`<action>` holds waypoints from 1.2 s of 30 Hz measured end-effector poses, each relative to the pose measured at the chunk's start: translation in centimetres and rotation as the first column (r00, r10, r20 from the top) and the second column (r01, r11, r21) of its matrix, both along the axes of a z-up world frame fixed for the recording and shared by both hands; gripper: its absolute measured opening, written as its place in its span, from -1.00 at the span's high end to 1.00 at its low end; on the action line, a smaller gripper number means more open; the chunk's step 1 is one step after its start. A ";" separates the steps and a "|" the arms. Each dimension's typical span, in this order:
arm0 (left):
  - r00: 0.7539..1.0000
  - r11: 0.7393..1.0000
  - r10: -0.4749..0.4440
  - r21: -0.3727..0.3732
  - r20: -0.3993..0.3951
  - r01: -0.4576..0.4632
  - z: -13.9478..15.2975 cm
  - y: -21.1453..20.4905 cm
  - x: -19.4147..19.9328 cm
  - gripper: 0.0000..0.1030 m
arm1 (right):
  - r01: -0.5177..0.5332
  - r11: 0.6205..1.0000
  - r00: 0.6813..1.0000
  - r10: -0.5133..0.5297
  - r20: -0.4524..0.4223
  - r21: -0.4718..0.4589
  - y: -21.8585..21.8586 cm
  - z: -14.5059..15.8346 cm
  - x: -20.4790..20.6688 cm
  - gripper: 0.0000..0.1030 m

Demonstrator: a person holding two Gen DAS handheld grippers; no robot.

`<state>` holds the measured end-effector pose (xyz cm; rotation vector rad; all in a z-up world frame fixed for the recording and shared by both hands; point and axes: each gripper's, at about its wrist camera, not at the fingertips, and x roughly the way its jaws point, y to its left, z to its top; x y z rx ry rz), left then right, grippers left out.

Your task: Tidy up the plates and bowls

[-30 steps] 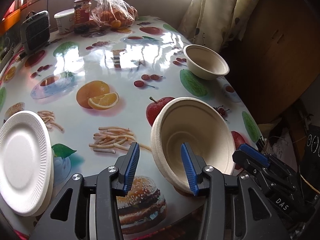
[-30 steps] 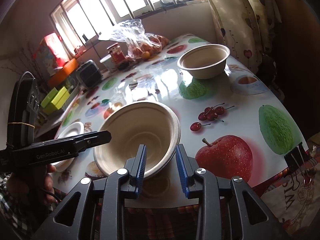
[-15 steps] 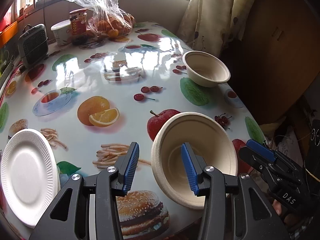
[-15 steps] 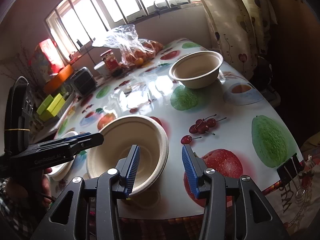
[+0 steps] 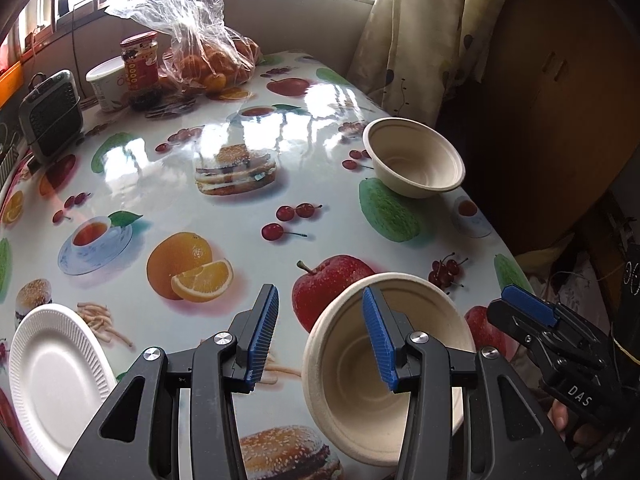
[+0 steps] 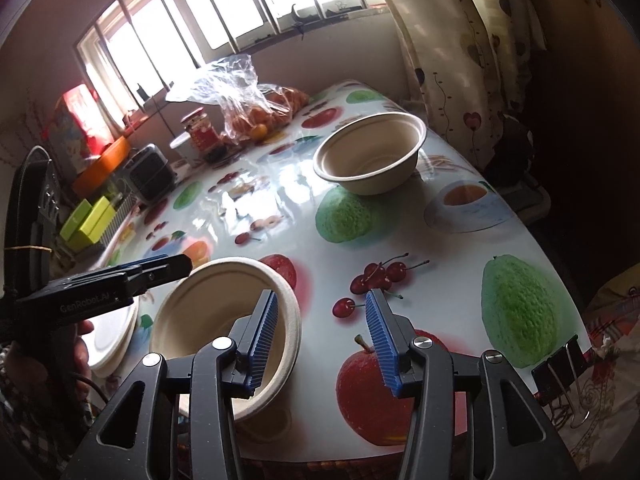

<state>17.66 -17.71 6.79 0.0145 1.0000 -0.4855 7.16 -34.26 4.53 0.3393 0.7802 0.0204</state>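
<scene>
A beige paper bowl (image 5: 360, 408) (image 6: 208, 312), thick-rimmed like a nested stack, sits flat near the front edge of the fruit-print table (image 5: 240, 208) (image 6: 460, 248). My left gripper (image 5: 320, 340) (image 6: 176, 269) is open, and the bowl's left rim shows between its blue pads, untouched. My right gripper (image 6: 322, 336) (image 5: 520, 310) is open too. The bowl's right rim lies between its pads without contact. A second beige bowl (image 5: 416, 160) (image 6: 368, 156) stands alone at the far right. White paper plates (image 5: 52, 372) (image 6: 112, 340) lie stacked at the front left.
At the back stand a plastic bag of oranges (image 5: 208, 56), a red-lidded jar (image 5: 140, 68), a white tub (image 5: 102, 84) and a small grey fan (image 5: 50, 116). A curtain (image 5: 416, 32) hangs at the right. Binder clips (image 6: 560, 364) grip the cloth at the front-right edge.
The right gripper's jaws widened and let go of the near bowl's rim. The bowl went from tilted up to flat on the table. Both grippers drew back from it.
</scene>
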 end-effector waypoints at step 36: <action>0.978 0.988 -0.073 -0.146 -0.194 0.045 -3.3 1.8 0.3 0.12 | -0.127 0.978 0.983 0.146 -0.108 0.163 2.2 -3.0 1.7 0.40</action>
